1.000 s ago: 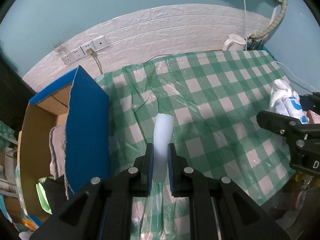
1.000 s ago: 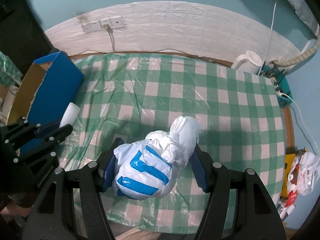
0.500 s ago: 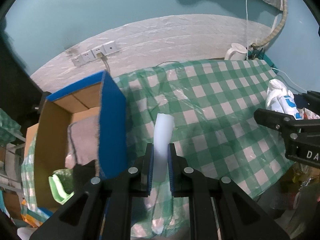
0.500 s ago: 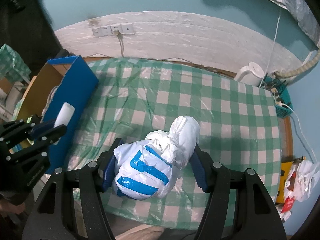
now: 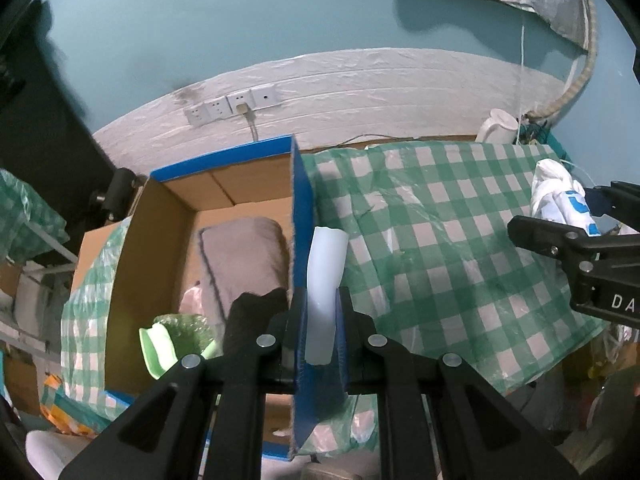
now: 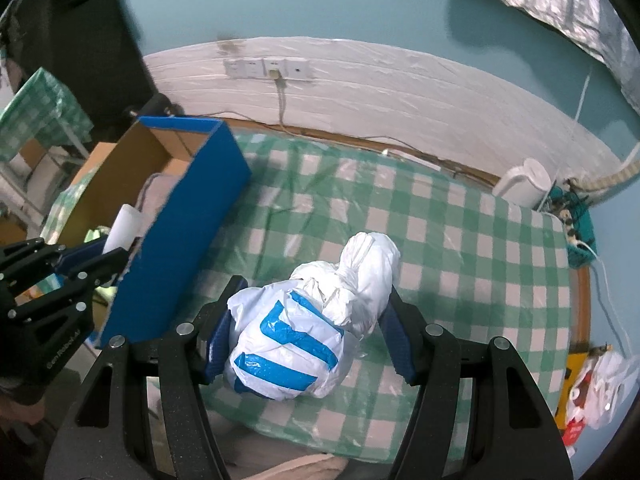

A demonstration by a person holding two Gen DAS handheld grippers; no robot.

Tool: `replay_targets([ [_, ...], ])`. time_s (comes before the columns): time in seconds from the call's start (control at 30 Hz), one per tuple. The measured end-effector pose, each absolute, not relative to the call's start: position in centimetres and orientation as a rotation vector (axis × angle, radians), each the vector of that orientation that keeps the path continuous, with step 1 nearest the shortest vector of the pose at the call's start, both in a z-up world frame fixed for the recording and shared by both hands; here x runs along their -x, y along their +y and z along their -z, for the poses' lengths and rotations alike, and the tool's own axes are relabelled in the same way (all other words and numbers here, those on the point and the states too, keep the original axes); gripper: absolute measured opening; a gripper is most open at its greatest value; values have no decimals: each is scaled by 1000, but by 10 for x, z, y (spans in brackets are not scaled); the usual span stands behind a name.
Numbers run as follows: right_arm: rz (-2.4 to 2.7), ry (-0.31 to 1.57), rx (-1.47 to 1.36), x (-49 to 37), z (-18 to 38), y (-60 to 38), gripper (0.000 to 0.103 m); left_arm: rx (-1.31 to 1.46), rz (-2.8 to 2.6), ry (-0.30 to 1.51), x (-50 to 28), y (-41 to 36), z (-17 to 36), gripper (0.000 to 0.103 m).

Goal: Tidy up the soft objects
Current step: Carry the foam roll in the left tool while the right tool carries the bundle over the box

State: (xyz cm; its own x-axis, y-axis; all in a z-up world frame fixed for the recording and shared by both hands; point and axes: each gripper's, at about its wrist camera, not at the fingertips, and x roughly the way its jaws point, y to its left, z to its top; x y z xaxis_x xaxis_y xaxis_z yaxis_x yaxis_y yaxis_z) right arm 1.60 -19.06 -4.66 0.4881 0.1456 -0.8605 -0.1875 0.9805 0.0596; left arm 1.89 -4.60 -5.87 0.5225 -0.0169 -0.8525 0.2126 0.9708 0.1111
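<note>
You had the left tool (image 5: 321,322) clamped narrow on the white foam roll (image 5: 325,276), poised just over the blue box (image 5: 302,216) wall ready to drop in, while your right tool (image 6: 308,332) gripped the knotted white bag (image 6: 312,320) above the counter (image 6: 460,248), waiting.

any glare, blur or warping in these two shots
Left wrist view: fisheye bends the white wall panel into an arch; dark vignette in the corners; glossy sheen on the tablecloth. Right wrist view: same curvature, the dark area upper left looks smeared; the bundle is sharp.
</note>
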Motion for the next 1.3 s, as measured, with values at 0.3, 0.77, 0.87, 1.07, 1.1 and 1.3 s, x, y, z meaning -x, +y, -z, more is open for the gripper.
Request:
replay_targets([
  [0.3,-253,1037,87,-19,39,-150,65,-192,92,1002,-13,-14,56,13],
  [0.77,-328,1034,149,-25,32,-82,65,-131,33,995,-10,39,55,13],
  [0.87,-339,1034,156,-26,31,-69,65,-125,16,994,-10,51,57,13],
  [1.07,-365,1046,168,-33,34,-43,65,-91,-27,1013,-15,78,68,13],
  [1.1,-369,1050,168,-35,35,-39,65,-87,-36,1017,-16,82,70,13],
  [1.3,-391,1078,152,-50,45,-15,65,-51,-59,1036,-22,102,76,13],
])
